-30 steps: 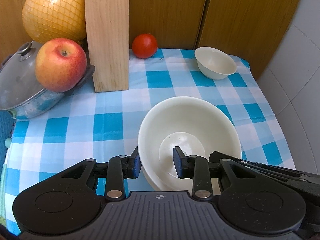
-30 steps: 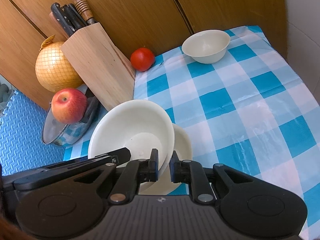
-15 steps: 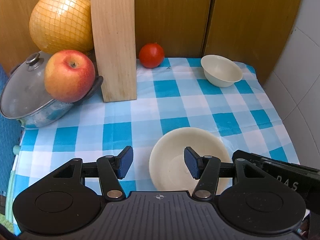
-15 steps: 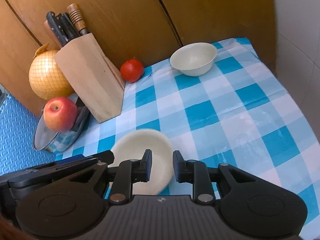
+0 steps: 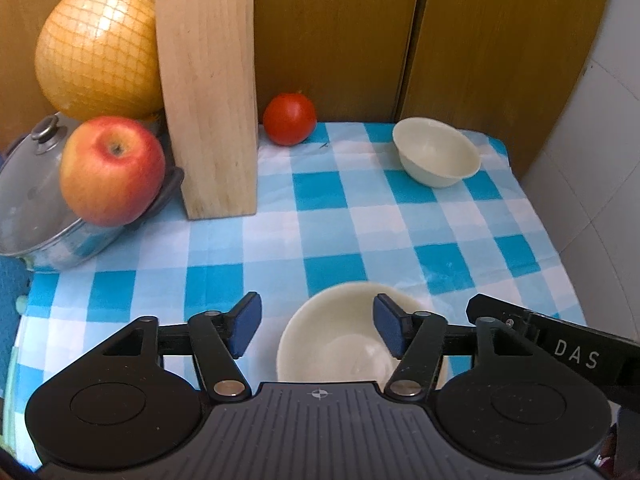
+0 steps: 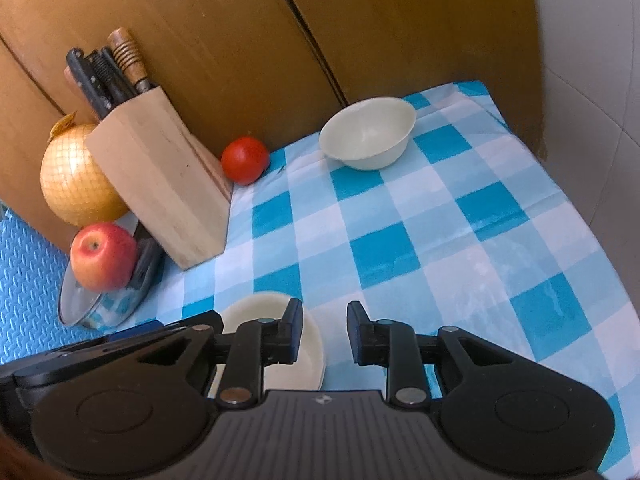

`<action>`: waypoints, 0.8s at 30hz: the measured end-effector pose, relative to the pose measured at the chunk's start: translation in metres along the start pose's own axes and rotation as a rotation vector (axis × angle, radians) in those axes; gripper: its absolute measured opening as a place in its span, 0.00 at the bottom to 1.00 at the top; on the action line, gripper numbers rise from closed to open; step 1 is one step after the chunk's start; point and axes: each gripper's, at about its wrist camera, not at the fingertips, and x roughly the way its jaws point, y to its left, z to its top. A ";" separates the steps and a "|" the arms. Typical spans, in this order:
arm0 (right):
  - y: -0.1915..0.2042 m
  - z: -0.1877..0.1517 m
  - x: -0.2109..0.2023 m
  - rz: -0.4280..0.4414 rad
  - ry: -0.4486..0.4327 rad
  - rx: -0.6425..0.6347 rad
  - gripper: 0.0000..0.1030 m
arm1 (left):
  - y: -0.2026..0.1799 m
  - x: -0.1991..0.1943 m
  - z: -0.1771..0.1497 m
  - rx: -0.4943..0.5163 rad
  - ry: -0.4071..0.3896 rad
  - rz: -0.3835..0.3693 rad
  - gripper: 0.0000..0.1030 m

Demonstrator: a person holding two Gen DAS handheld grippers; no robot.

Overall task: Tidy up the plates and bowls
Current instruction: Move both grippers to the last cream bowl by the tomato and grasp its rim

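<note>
A cream bowl [image 5: 340,340] sits on the blue checked cloth [image 5: 328,232] near the front edge; whether another dish lies under it cannot be told. It also shows in the right wrist view [image 6: 276,320]. My left gripper [image 5: 316,330] is open and empty, raised above it. My right gripper [image 6: 322,332] is open and empty, just right of it. A small cream bowl [image 5: 436,156] stands at the back right, also seen in the right wrist view [image 6: 368,132].
A wooden knife block [image 5: 208,100] stands at the back left, with a tomato [image 5: 290,118] beside it. A lidded pot [image 5: 36,216] carries an apple [image 5: 112,170], with a netted pomelo [image 5: 96,48] behind. Wooden panels [image 5: 360,32] close the back and a tiled wall [image 5: 592,160] the right.
Both grippers have let go of the cream bowl near the front edge, opened, and pulled back and up, so that bowl looks smaller. The far bowl has not moved.
</note>
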 end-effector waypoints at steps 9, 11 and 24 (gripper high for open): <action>-0.024 0.034 0.014 -0.032 -0.060 0.077 0.27 | -0.014 0.018 0.028 -0.020 0.008 -0.027 0.70; -0.029 0.042 0.017 -0.041 -0.075 0.096 0.27 | -0.017 0.023 0.035 -0.018 0.010 -0.035 0.70; -0.046 0.087 0.052 -0.053 -0.085 0.139 0.27 | -0.040 0.063 0.076 0.003 0.026 -0.047 0.72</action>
